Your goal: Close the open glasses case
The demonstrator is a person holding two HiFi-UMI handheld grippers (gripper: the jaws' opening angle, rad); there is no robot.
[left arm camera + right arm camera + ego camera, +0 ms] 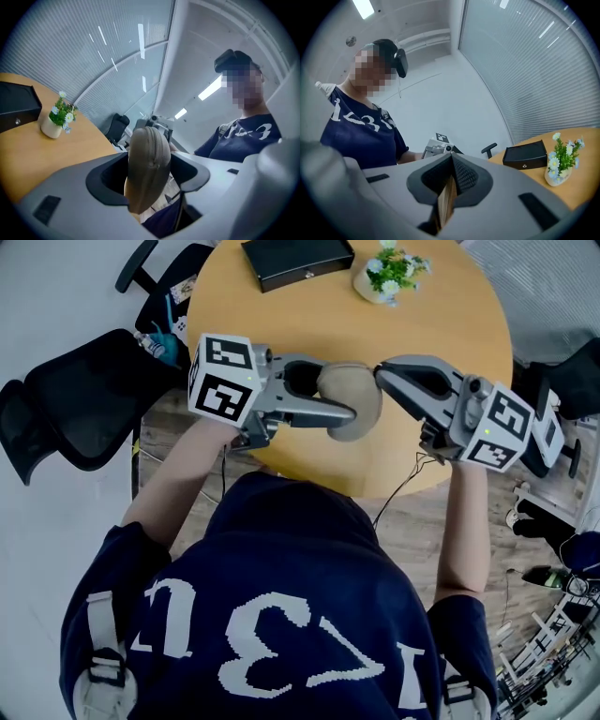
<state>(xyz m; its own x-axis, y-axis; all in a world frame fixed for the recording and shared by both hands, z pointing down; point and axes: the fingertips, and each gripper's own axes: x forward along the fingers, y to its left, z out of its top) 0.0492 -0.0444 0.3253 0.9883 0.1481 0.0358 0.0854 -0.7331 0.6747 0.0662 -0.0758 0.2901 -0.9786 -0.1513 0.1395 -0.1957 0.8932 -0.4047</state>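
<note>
A tan zip-up glasses case hangs in the air over the near edge of the round wooden table. My left gripper grips it across its width, one jaw on each side. In the left gripper view the case stands on edge between the jaws, its zip seam facing the camera. My right gripper is shut, and its tips touch the case's right end. The right gripper view shows the pads closed together, with a thin tan strip below them. I cannot tell whether they pinch the zip.
A black box and a small pot of white flowers stand at the table's far side. Black office chairs stand to the left. The person's torso fills the lower half of the head view.
</note>
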